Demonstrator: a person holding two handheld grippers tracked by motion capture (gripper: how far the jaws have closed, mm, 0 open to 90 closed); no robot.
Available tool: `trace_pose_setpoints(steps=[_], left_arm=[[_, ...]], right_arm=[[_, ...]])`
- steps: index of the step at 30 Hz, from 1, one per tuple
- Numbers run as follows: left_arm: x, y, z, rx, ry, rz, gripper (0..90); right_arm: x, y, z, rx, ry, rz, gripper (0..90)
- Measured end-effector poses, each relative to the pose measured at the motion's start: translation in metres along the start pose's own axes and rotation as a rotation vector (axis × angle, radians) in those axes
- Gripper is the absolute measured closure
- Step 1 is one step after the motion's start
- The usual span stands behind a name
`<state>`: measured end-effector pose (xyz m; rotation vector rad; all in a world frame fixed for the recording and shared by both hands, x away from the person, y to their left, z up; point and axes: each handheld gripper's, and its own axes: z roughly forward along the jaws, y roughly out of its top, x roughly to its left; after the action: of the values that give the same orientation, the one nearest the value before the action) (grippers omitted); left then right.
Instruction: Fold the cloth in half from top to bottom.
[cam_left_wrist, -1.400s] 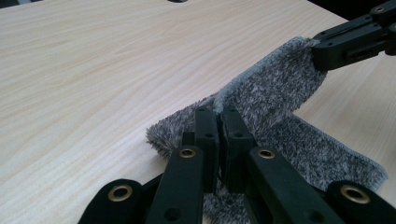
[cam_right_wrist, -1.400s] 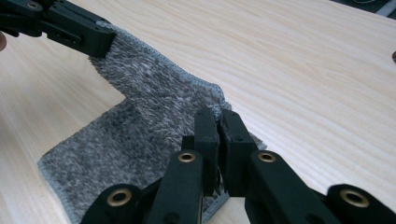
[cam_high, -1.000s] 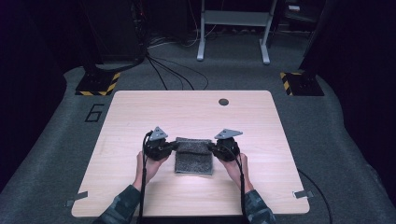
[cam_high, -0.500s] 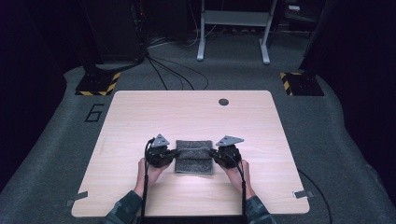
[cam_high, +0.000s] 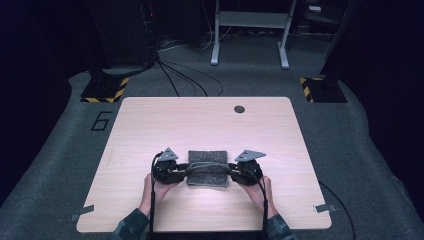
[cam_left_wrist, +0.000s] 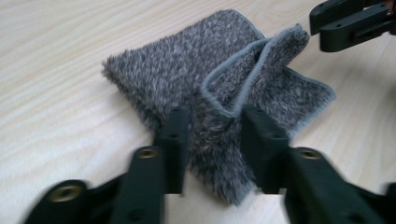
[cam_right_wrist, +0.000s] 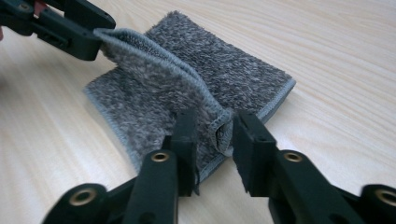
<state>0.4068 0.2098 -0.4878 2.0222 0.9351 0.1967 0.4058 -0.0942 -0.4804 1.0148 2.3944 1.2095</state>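
Observation:
A grey fluffy towel (cam_high: 207, 176) lies folded on the light wooden table (cam_high: 200, 120), with a raised ridge of cloth across it between my two grippers. My left gripper (cam_high: 186, 170) is at the towel's left edge and my right gripper (cam_high: 231, 170) at its right edge. In the left gripper view the jaws of my left gripper (cam_left_wrist: 212, 126) have just been opening and stand apart around a folded corner of the towel (cam_left_wrist: 187, 60). In the right gripper view my right gripper (cam_right_wrist: 212, 128) has likewise been opening, with the hemmed fold of the towel (cam_right_wrist: 224, 60) loose between its jaws.
A round dark hole (cam_high: 239, 108) sits near the table's far edge. Tape strips mark the near corners (cam_high: 81, 215) (cam_high: 322, 207). Cables and yellow-black striped bases (cam_high: 105, 92) lie on the floor beyond the table.
Both grippers have come a little toward the near edge of the table, carrying the towel's edge over it. Their jaws have since parted and the cloth now rests slack between them.

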Motion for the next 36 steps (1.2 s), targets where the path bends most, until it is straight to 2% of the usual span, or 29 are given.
trace_pose_setpoints(steps=[1, 4, 6, 8, 10, 11, 12, 15, 17, 19, 21, 26, 28, 33, 36], left_arm=[[0.0, 0.0, -0.003, -0.006, 0.004, 0.002, 50.8], [0.0, 0.001, -0.014, -0.043, 0.023, -0.019, 38.6], [0.002, 0.007, -0.017, -0.063, 0.044, -0.026, 33.4], [0.005, 0.014, -0.014, -0.075, 0.075, -0.03, 30.1], [0.01, 0.02, -0.005, -0.068, 0.099, -0.038, 29.2], [0.012, 0.021, 0.0, -0.056, 0.096, -0.062, 28.0], [0.014, 0.022, 0.006, -0.036, 0.105, -0.063, 27.3], [0.015, 0.017, 0.018, 0.017, 0.106, -0.073, 25.8], [0.013, 0.01, 0.023, 0.062, 0.119, -0.035, 24.7], [0.01, 0.005, 0.026, 0.092, 0.119, -0.025, 23.8], [0.007, 0.0, 0.028, 0.121, 0.135, 0.006, 22.8], [0.004, -0.007, 0.029, 0.139, 0.174, 0.029, 22.7], [0.003, -0.009, 0.03, 0.148, 0.173, 0.032, 22.8], [0.001, -0.013, 0.031, 0.142, 0.179, 0.028, 22.8], [-0.001, -0.015, 0.031, 0.144, 0.191, 0.041, 22.8]], right_arm=[[0.001, -0.001, -0.005, -0.01, -0.003, 0.014, 65.2], [-0.002, 0.0, -0.014, -0.036, 0.004, 0.032, 55.7], [-0.005, 0.004, -0.016, -0.046, -0.009, 0.047, 45.3], [-0.007, 0.01, -0.012, -0.042, -0.014, 0.056, 41.6], [-0.009, 0.018, -0.002, -0.024, -0.035, 0.072, 38.6], [-0.011, 0.02, 0.005, -0.003, -0.042, 0.063, 36.6], [-0.01, 0.021, 0.012, 0.023, -0.06, 0.059, 34.8], [-0.006, 0.016, 0.026, 0.079, -0.067, 0.056, 31.0], [-0.001, 0.008, 0.031, 0.107, -0.085, 0.039, 27.6], [0.001, 0.002, 0.033, 0.117, -0.092, 0.036, 27.0], [0.002, -0.003, 0.035, 0.129, -0.112, 0.04, 25.6], [0.003, -0.008, 0.035, 0.14, -0.128, 0.035, 24.4], [0.002, -0.01, 0.035, 0.145, -0.133, 0.02, 24.3], [0.001, -0.015, 0.039, 0.151, -0.134, 0.023, 23.1], [0.0, -0.016, 0.039, 0.146, -0.136, 0.027, 21.9]])
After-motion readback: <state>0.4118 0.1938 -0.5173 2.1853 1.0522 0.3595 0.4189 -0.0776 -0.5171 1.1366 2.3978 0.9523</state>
